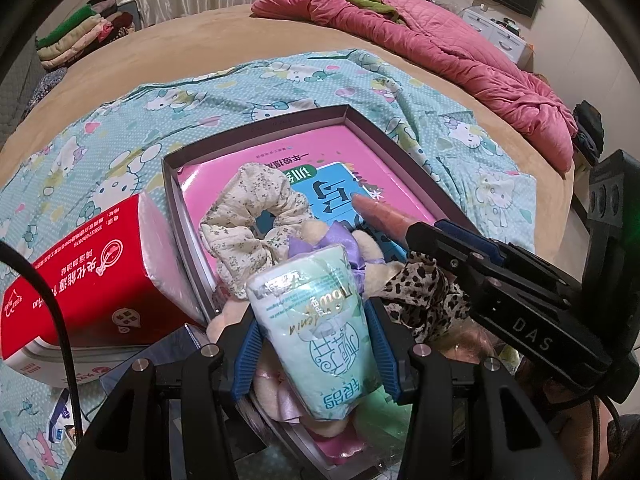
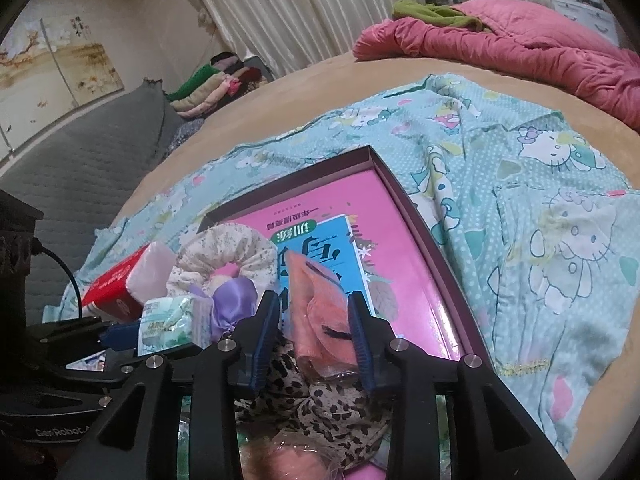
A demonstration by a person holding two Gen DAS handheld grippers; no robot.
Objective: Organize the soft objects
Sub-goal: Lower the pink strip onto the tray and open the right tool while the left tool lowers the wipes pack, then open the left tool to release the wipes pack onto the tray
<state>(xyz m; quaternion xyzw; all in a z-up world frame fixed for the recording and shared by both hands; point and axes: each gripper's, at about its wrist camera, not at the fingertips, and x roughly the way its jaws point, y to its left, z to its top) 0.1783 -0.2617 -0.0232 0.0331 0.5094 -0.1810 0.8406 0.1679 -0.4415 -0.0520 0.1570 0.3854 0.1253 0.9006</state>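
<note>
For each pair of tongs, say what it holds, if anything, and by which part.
The left tongs grip the pale green towel pack across its lower body. The right tongs have the pink packet between them at its near end; a firm grip cannot be told.

— What can you read?
— "DAS" on my right gripper (image 1: 532, 334), "GenRobot" on my left one (image 2: 60, 432).
— And the packs?
— "OPEN" on the green tissue pack (image 1: 320, 340); digits on the red box (image 1: 88, 264), too blurred to give.
</note>
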